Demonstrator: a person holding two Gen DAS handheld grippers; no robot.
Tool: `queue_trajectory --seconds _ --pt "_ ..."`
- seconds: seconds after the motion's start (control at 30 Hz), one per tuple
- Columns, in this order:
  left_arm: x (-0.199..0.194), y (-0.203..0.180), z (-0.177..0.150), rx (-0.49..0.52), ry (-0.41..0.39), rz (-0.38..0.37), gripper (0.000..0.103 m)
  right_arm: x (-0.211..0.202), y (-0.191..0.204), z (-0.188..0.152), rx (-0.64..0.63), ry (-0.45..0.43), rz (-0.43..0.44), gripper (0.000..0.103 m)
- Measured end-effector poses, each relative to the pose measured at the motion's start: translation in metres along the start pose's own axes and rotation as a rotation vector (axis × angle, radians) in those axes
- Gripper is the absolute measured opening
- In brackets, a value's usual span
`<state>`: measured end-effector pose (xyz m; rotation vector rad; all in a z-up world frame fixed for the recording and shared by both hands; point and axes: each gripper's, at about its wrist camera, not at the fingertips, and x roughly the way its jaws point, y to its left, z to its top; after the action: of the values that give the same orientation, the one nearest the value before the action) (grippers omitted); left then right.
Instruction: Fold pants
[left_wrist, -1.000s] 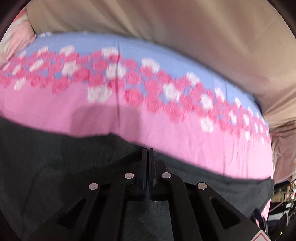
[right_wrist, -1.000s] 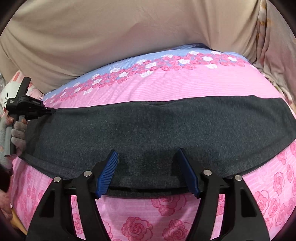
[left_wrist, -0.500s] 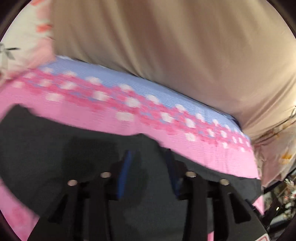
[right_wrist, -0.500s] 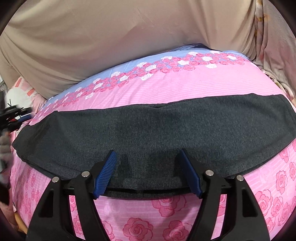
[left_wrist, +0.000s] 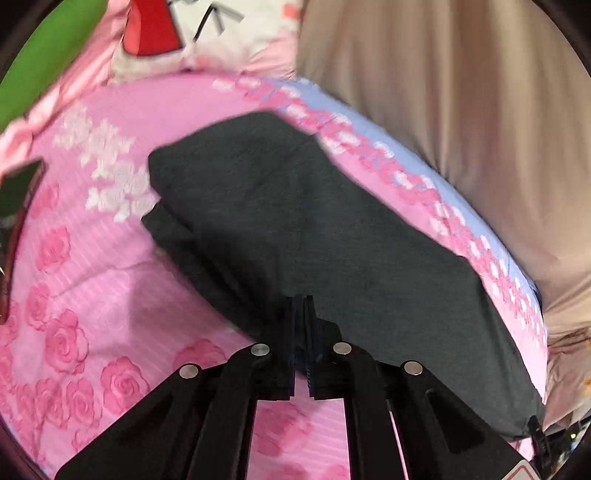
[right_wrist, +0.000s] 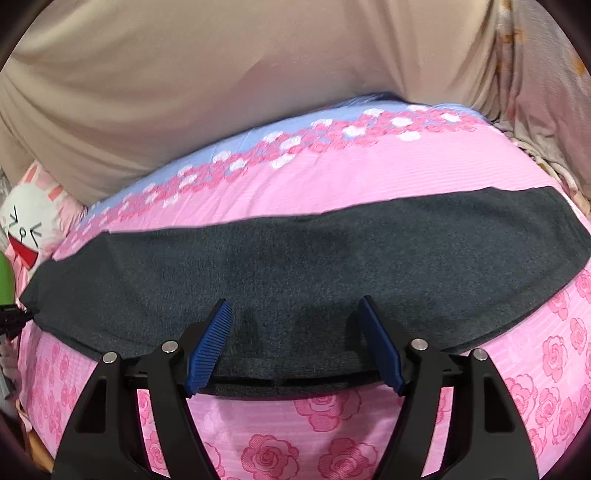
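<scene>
Your left gripper (left_wrist: 303, 306) has swung away from the far edge of the dark grey pants (left_wrist: 314, 236) to their near edge at lower centre, and its jaws, briefly parted midway, are closing again there.

Dark charcoal-grey knit fabric pants (right_wrist: 295, 266): folded lengthwise into one long flat band, lying crosswise on pink rose-print bedsheet (right_wrist: 332, 435).

A bed under a pink rose-print sheet (right_wrist: 332, 177) with a lilac band, beige drape (right_wrist: 221, 74) behind, a cartoon rabbit pillow (right_wrist: 26, 229) at one end.
</scene>
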<state>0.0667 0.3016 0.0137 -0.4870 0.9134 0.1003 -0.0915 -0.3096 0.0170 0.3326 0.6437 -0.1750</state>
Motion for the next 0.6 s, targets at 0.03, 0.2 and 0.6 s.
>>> queue_trajectory --seconds 0.03,0.2,0.6 --pt "-0.009 -0.016 -0.002 0.039 -0.025 -0.001 0.007 -0.003 0.0 0.002 -0.001 -0.012 0.0 0.069" --pt "-0.015 -0.088 -0.018 0.235 -0.091 0.025 0.049 0.003 0.027 0.03 -0.137 0.02 0.026 0.051" --pt "0.03 -0.095 -0.061 0.347 0.016 0.094 0.045 0.051 -0.013 0.067 -0.134 0.086 -0.061 0.024"
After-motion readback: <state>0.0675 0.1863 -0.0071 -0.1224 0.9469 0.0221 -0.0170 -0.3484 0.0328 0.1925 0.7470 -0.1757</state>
